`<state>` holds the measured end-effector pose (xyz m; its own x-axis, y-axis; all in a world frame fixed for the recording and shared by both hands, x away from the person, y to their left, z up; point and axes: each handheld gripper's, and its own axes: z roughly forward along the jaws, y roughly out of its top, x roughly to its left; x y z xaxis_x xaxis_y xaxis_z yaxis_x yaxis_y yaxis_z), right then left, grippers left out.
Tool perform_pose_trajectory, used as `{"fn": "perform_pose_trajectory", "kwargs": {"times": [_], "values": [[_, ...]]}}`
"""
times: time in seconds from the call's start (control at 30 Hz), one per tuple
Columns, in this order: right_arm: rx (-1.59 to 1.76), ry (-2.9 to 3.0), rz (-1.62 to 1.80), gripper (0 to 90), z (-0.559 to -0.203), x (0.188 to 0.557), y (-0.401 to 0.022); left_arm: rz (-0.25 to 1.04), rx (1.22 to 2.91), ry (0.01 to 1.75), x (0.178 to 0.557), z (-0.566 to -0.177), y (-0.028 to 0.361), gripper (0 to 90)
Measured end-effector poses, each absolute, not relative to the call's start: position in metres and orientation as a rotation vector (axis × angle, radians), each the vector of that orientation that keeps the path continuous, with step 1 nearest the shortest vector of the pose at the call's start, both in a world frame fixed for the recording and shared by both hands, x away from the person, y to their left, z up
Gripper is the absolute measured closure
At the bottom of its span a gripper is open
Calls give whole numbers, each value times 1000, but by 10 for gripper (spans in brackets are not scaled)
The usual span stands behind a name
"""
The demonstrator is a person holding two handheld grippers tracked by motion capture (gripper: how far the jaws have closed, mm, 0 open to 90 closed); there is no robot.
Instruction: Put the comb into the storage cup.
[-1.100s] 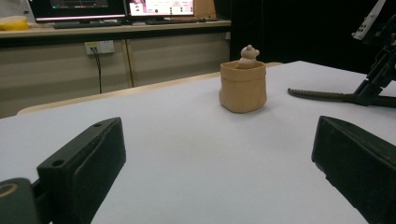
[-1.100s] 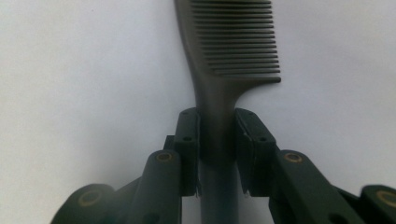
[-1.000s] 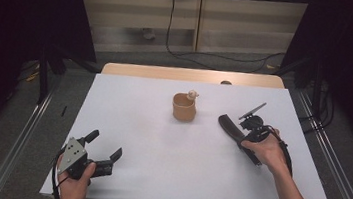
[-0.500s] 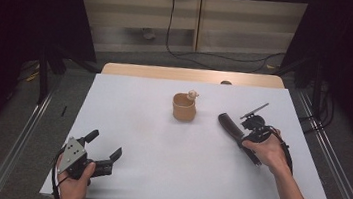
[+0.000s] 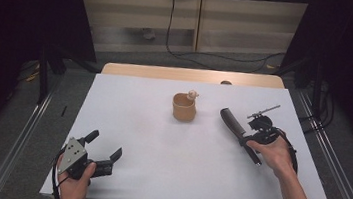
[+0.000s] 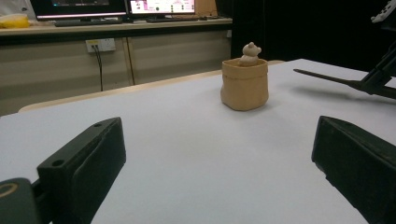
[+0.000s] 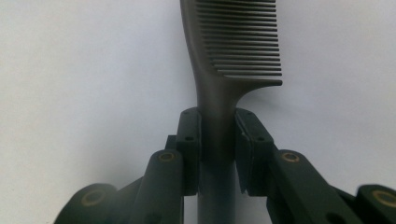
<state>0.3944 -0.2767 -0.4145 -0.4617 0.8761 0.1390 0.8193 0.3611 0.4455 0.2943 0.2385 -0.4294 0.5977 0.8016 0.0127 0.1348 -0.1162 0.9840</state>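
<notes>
The right gripper (image 7: pixel 218 149) clamps a dark comb (image 7: pixel 233 42) by its handle above the white table (image 5: pixel 159 148); the left gripper (image 5: pixel 103 154) rests wide apart, holding nothing.

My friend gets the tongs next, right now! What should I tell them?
Right tongs: shut on the grey comb, gripping its handle, teeth end pointing toward the pot.
Left tongs: open, empty, near the front left of the white table.
Tan pot: upright mid-table, a small bear figure at its rim.
Done: comb picked up.
Left: probably putting the comb in the pot; it is beside it, not in.
</notes>
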Motion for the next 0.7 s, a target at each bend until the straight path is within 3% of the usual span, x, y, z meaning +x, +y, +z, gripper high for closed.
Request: {"fn": "perform_pose_trajectory", "kwargs": {"times": [0.7], "values": [[1462,2333,944,732,-401,375,-282,679,1610,801,294,-430,237,31]]}}
